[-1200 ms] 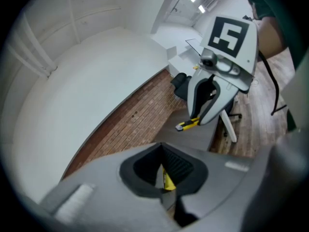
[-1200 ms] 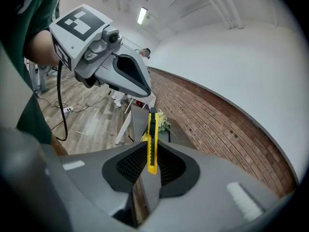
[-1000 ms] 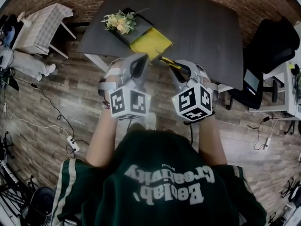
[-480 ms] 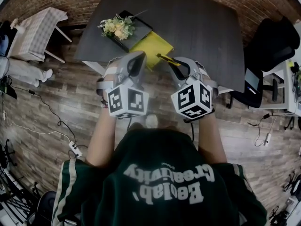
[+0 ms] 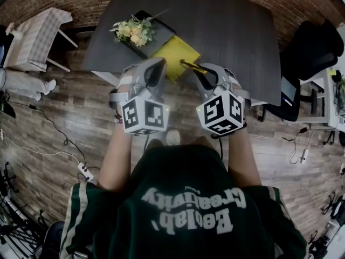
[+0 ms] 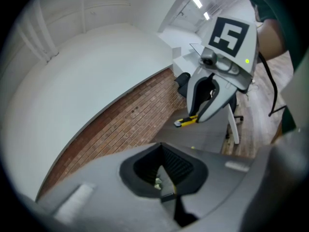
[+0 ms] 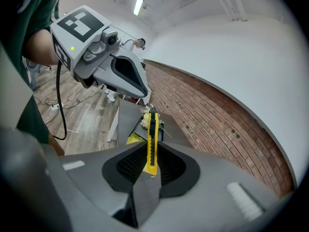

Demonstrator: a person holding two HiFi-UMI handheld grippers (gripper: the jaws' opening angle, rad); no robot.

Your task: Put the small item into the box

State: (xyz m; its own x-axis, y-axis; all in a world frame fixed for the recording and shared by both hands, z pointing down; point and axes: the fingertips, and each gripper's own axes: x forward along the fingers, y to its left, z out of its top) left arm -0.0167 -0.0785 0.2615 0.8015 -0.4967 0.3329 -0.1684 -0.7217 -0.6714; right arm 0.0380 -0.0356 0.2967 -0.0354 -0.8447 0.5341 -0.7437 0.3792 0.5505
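Note:
A yellow utility knife (image 7: 152, 138) with a black slider stands between the jaws of my right gripper (image 7: 152, 153), which is shut on it. In the head view the knife (image 5: 192, 66) pokes out of the right gripper (image 5: 198, 72) just over the near edge of the dark table (image 5: 232, 31). The box (image 5: 171, 54), black with a yellow inside, lies open on the table right in front of both grippers. My left gripper (image 5: 156, 66) hovers beside the right one, jaws together with nothing in them. The left gripper view shows the knife (image 6: 187, 122) in the right gripper (image 6: 195, 117).
A bunch of pale flowers (image 5: 132, 29) lies on the black part of the box at the table's left. A black office chair (image 5: 310, 53) stands to the right, and a small white table (image 5: 38, 36) to the left. Cables (image 5: 59, 128) run over the wooden floor.
Both grippers have edged slightly forward toward the table and box. The knife stays gripped in the right one.

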